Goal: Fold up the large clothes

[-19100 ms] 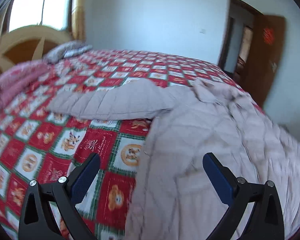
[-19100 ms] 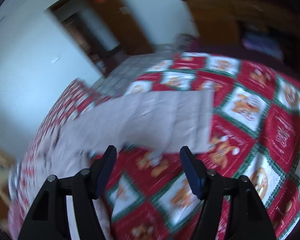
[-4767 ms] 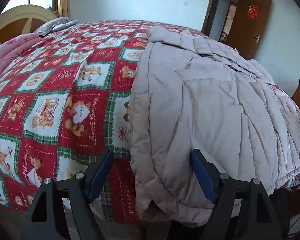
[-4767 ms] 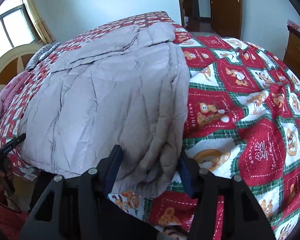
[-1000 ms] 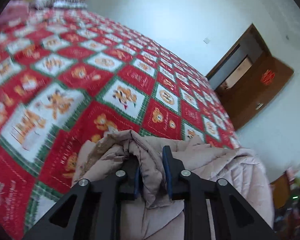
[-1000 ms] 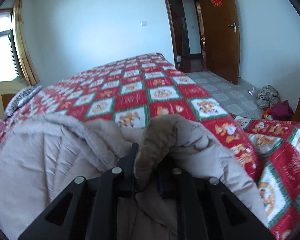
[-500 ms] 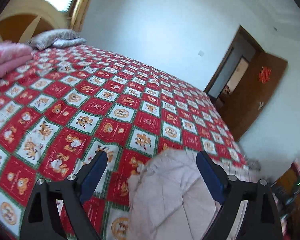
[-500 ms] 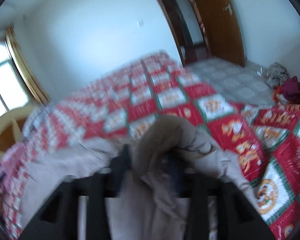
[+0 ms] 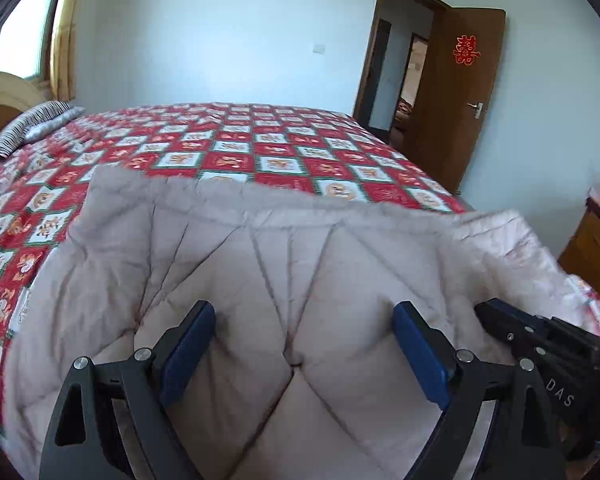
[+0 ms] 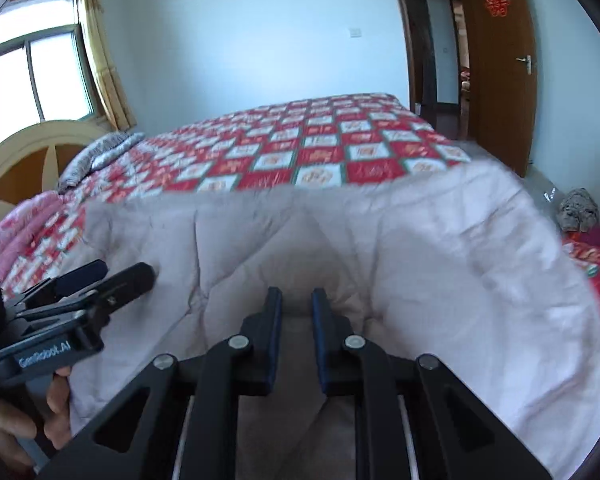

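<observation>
Both grippers are over the near edge of the bed (image 9: 236, 148) now, angled downward at the padded coat (image 9: 260, 264) folded there in a thick wad. The pale quilted coat lies along that near edge, its far fold running across the red checked bedspread (image 10: 320, 140), its right end drooping past the bed's near right corner.

Left gripper (image 9: 302, 354): jaws spread wide, blue pads well apart, poised over the coat's puffed panels with nothing pinched between them. From the right wrist view you see it side-on at the left, a hand (image 10: 24, 420) wrapped under its handle, fingers curled, the tips reaching out over the coat's left part.

Right gripper (image 10: 296, 316): its jaws have just been closing and now stand nearly pressed together, only a slim gap left. The tips sit right at a puckered fold of the coat; whether any cloth is truly caught between the pads cannot be told from here. In the left wrist view it pokes in from the right edge, lying low over the coat's right side.

A striped pillow (image 9: 32, 126) rests at the far left corner by the headboard (image 10: 32, 152).
</observation>
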Tool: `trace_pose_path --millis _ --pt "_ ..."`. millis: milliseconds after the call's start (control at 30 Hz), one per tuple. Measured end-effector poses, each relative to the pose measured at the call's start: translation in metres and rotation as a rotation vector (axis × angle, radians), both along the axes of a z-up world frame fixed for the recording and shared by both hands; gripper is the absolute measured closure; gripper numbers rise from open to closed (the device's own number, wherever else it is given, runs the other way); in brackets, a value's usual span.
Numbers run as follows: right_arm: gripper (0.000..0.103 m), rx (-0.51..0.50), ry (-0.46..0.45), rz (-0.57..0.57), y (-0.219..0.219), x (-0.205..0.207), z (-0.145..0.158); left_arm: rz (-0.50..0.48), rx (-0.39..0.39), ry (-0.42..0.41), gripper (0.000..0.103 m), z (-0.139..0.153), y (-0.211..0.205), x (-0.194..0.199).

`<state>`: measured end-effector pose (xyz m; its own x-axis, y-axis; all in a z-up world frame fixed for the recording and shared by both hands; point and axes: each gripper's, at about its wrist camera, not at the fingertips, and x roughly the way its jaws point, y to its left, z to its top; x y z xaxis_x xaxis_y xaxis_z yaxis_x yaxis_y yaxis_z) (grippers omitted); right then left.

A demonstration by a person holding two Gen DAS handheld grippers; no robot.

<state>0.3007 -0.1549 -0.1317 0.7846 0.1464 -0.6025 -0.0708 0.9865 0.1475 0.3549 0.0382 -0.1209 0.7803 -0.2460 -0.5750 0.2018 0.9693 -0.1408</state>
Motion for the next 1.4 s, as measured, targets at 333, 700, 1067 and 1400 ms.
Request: trace_pose_path --millis 333,700,1067,1400 --pt "0.089 -0.035 0.025 -0.015 -0.004 0.006 -0.027 0.01 0.064 0.032 0.008 -0.03 -0.013 0.012" --pt "0.089 -0.024 0.068 -0.036 -0.009 0.002 -0.031 0.0 0.12 0.07 0.006 -0.037 -0.021 0.016" --pt "0.089 -0.099 0.064 -0.044 0.004 0.005 -0.03 0.012 0.16 0.07 0.006 -0.039 -0.027 0.014" --pt "0.088 -0.139 -0.042 -0.155 -0.081 -0.03 0.052 0.018 0.148 0.066 0.006 -0.039 -0.025 0.016"
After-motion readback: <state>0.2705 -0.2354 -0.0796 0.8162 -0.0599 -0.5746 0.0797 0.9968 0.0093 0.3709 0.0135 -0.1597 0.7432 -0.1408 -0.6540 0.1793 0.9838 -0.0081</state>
